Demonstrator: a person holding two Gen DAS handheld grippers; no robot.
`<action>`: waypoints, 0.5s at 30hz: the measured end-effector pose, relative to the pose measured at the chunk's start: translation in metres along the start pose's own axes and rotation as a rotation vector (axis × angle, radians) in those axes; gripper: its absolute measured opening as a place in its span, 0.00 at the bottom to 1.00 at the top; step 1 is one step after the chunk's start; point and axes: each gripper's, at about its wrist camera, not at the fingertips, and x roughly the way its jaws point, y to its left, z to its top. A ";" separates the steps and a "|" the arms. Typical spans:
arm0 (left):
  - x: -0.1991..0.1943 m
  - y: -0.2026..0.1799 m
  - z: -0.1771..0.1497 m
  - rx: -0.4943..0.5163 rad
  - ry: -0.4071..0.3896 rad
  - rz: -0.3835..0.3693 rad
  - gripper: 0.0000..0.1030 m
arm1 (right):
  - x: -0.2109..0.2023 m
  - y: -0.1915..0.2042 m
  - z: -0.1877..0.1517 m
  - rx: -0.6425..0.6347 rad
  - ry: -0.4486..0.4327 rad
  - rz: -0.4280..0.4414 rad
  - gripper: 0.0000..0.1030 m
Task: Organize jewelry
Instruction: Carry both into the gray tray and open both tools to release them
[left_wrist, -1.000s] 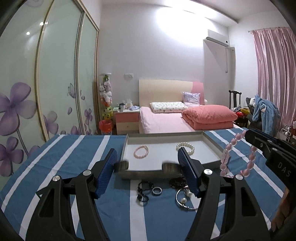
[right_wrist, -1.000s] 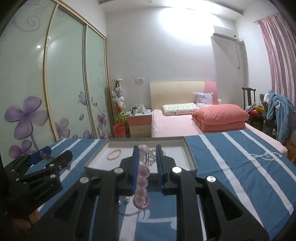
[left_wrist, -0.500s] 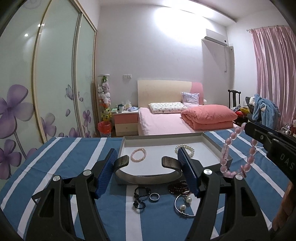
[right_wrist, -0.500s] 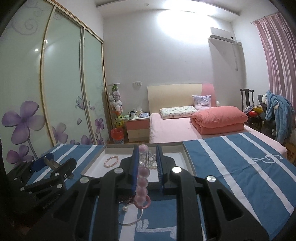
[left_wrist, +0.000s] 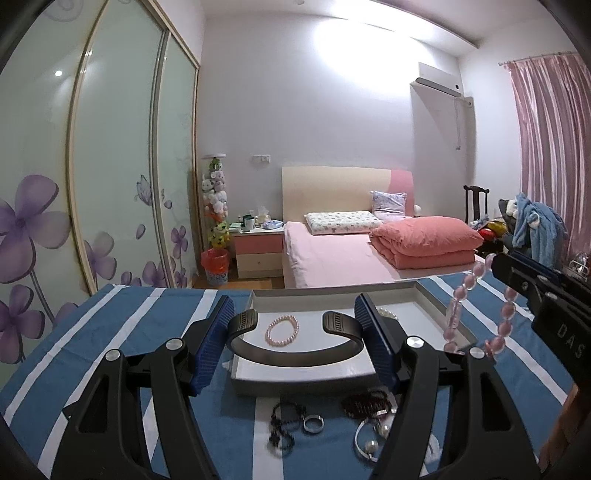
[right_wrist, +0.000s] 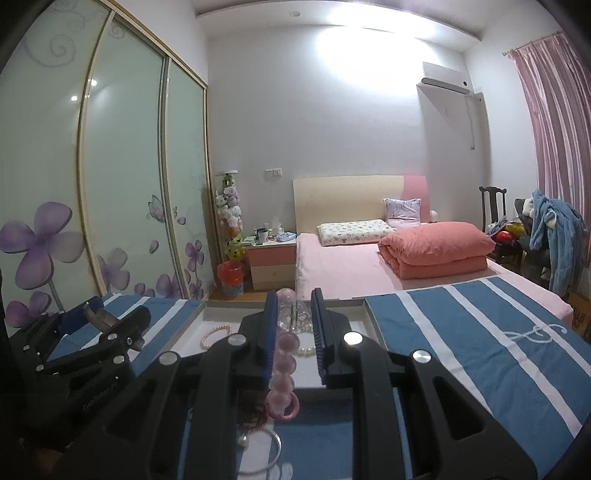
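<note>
My left gripper (left_wrist: 295, 334) is shut on a dark open cuff bangle (left_wrist: 293, 352), held above the near edge of the grey tray (left_wrist: 432, 301). A pink pearl bracelet (left_wrist: 282, 331) lies in the tray, with a white pearl one (left_wrist: 388, 313) behind my right finger. My right gripper (right_wrist: 293, 325) is shut on a pink bead bracelet (right_wrist: 282, 369), which hangs over the tray's near right corner; it also shows in the left wrist view (left_wrist: 476, 306). On the blue striped cloth lie a black bead bracelet (left_wrist: 282, 421), a silver ring (left_wrist: 313, 423), a dark red bracelet (left_wrist: 365, 402) and a silver pearl-ended bangle (left_wrist: 369, 443).
The striped cloth (left_wrist: 122, 332) covers the surface around the tray. A pink bed (left_wrist: 332, 254), a nightstand (left_wrist: 258, 251), a sliding wardrobe (left_wrist: 92, 184) and a chair with clothes (left_wrist: 532, 229) stand behind.
My left gripper has lifted the cuff bangle off the cloth and over the tray's near edge. My right gripper has risen slightly with the pink bead bracelet.
</note>
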 end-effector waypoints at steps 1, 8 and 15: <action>0.004 0.000 0.001 -0.002 0.002 0.003 0.66 | 0.007 -0.001 0.001 0.003 0.005 -0.001 0.18; 0.039 -0.004 0.005 -0.018 0.018 0.034 0.66 | 0.052 -0.012 0.005 0.045 0.034 -0.011 0.18; 0.073 -0.008 0.000 -0.020 0.070 0.039 0.66 | 0.100 -0.019 0.000 0.072 0.095 -0.008 0.18</action>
